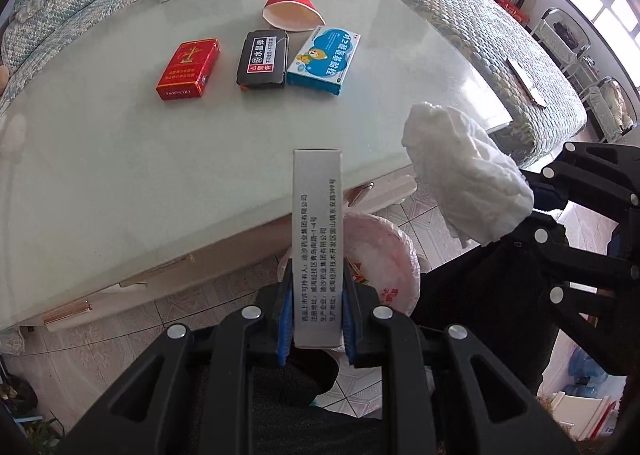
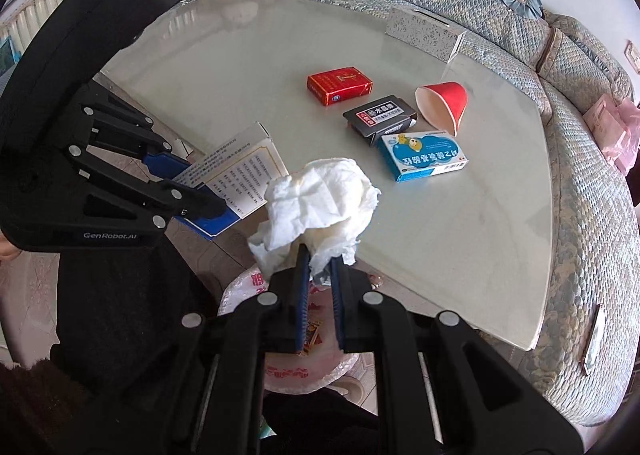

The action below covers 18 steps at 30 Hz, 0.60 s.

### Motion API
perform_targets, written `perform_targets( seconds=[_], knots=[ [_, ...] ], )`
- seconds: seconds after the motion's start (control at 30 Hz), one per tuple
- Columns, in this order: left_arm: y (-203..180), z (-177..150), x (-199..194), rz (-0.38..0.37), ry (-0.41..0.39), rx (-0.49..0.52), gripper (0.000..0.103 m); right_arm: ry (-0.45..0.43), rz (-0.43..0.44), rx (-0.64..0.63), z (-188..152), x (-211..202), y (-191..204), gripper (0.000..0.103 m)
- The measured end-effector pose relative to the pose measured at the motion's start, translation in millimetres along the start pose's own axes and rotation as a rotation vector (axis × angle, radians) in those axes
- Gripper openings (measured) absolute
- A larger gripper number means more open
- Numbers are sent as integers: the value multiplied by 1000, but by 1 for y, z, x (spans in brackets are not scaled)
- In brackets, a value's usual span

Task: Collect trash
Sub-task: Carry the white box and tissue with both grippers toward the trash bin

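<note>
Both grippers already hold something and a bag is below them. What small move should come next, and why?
Probably lower both a little further over the pink trash bag, then release. The left gripper is shut on the white box, the right gripper on the crumpled tissue, and the bag's open mouth lies right beneath both.

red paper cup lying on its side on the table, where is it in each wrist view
Left wrist view: the red paper cup lies top centre, just beyond the black box.
Right wrist view: the cup lies right of centre, just right of that box.
Shared landmark: the red cigarette pack on the pale glass table.
</note>
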<state>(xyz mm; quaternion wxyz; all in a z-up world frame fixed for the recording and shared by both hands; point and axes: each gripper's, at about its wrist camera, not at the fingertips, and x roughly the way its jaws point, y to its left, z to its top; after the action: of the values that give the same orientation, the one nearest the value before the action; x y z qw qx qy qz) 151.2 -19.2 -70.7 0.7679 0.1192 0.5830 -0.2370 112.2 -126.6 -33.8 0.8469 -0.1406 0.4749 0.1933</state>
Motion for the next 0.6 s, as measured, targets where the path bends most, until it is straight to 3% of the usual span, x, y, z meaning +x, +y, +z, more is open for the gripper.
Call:
perform_targets(
  seconds=[0.6],
  knots=[
    [-16, -33, 70, -14, 72, 37, 20, 100, 21, 33, -46, 52, 5, 11]
  ],
)
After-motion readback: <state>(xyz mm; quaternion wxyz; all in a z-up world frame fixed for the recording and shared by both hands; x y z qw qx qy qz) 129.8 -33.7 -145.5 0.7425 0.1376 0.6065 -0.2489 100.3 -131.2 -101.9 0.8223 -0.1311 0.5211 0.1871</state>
